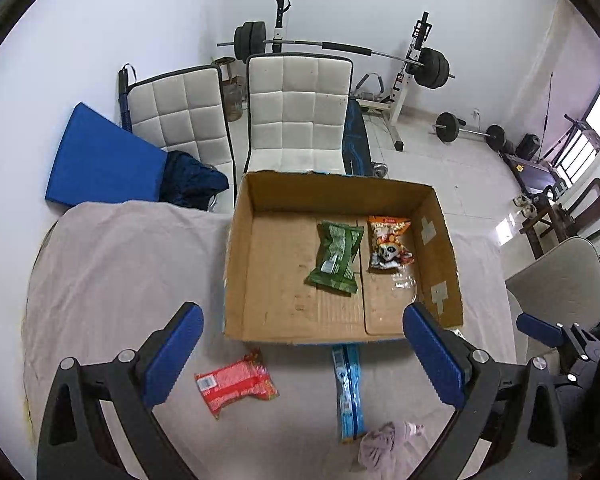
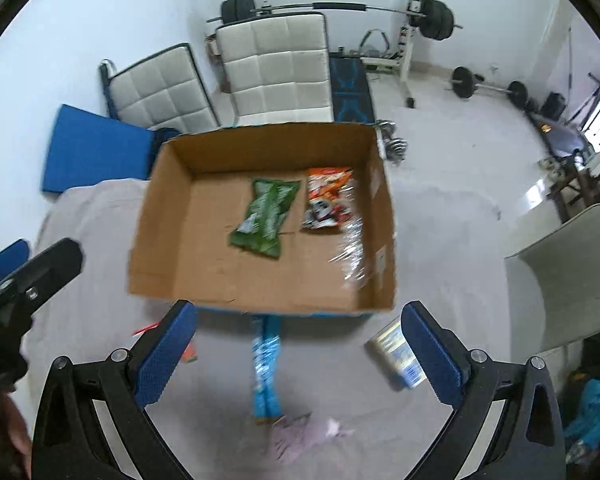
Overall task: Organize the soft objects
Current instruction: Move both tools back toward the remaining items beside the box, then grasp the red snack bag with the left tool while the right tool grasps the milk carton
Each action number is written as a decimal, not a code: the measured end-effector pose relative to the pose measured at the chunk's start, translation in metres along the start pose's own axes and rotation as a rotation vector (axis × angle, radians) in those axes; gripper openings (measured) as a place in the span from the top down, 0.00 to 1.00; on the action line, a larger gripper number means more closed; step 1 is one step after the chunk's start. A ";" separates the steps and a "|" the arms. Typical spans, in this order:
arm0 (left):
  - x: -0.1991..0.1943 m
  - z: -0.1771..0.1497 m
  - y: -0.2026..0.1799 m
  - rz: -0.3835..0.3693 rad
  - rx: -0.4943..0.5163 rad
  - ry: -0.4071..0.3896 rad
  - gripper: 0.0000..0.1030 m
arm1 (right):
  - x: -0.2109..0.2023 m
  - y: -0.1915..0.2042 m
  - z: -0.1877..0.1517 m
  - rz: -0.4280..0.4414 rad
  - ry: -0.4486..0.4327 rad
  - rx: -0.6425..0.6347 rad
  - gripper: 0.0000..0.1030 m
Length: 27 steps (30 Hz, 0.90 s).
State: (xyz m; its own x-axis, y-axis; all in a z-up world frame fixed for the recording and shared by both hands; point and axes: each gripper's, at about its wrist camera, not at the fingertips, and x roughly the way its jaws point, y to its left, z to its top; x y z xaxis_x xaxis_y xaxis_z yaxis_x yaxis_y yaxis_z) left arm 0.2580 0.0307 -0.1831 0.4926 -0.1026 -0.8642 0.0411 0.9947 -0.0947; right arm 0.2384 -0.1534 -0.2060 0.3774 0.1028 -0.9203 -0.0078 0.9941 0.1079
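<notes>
Left gripper (image 1: 304, 344): jaws wide apart, holding nothing.
Right gripper (image 2: 300, 344): jaws spread, nothing between them.
Box (image 1: 236, 248): just ahead of both jaws; near wall low.
Green packet (image 1: 334, 256): inside box, beside orange packet (image 1: 390, 246).
Red packet (image 1: 234, 386): between left jaws, on cloth (image 1: 112, 272).
Blue packet (image 2: 266, 372): between right jaws, touching box edge.

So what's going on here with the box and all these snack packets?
A person holds a two-finger tool in each hand and is sorting soft packets into a cardboard box on a cloth-covered table. A green packet and an orange packet already lie inside. A red packet, a long blue packet and a pinkish cloth wait outside. The left tool and right tool are both open, holding nothing.
</notes>
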 end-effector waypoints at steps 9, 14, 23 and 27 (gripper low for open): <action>0.005 -0.040 0.050 0.082 -0.142 0.069 0.01 | 0.051 -0.058 -0.027 -0.093 0.180 -0.052 0.00; 0.055 -0.070 0.077 0.090 -0.237 0.221 0.01 | 0.112 -0.094 -0.045 -0.173 0.309 -0.103 0.00; 0.154 -0.093 0.098 0.191 -0.183 0.415 0.01 | 0.196 -0.123 -0.069 -0.258 0.455 -0.158 0.00; 0.188 -0.096 0.109 0.197 -0.153 0.484 0.01 | 0.218 -0.127 -0.070 -0.266 0.484 -0.167 0.00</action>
State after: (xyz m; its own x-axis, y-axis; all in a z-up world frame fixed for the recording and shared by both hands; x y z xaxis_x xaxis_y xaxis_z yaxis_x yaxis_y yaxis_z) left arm 0.2715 0.1189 -0.4038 0.0198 0.0563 -0.9982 -0.1565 0.9863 0.0526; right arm 0.2566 -0.2546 -0.4467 -0.0804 -0.1869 -0.9791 -0.1314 0.9757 -0.1754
